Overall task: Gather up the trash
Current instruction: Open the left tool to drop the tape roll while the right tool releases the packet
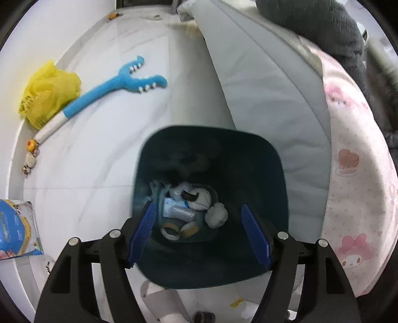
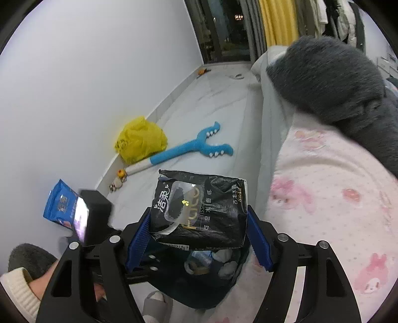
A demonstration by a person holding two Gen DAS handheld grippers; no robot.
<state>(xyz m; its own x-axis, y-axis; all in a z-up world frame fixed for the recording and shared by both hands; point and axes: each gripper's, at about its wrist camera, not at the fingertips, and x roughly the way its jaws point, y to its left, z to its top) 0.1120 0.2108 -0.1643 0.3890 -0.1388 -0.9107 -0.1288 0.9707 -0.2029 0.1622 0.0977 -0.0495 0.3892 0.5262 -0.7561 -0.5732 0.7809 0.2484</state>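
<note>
Your left hand-held gripper [image 1: 199,233] points steeply down over the dark bin [image 1: 211,211], blue pads spread wide with nothing between them, just the bin's mouth below. Your right hand-held gripper [image 2: 197,236] tilts down and forward, its pads pressed on the sides of a black tissue pack [image 2: 199,211], pinching it above the same bin [image 2: 199,278]; the left gripper's black body sits just to its left in the right wrist view, a hand and cream cuff [image 2: 20,283] at the lower left. Room: white marble-look floor [image 1: 99,149] running along a white wall [image 2: 87,87], grey bed edge [image 1: 261,99] on the right with a pink cartoon-print blanket [image 1: 353,186] and a dark grey fuzzy throw [image 2: 335,82] on top. Dark window and yellow curtain [image 2: 278,20] at the far end. On the floor by the wall: crumpled yellow plastic bag [image 1: 47,92], a blue long-handled toy with a toothed fork end [image 1: 117,84] touching it, small toy figures [image 1: 31,159] at its handle end, a blue printed packet [image 1: 17,228] nearer you. Inside the bin: tape rolls [image 1: 179,229], crumpled white tissue [image 1: 216,215], plastic wrappers [image 1: 177,208]. A grey slipper [image 2: 154,305] shows at the bottom edge.
</note>
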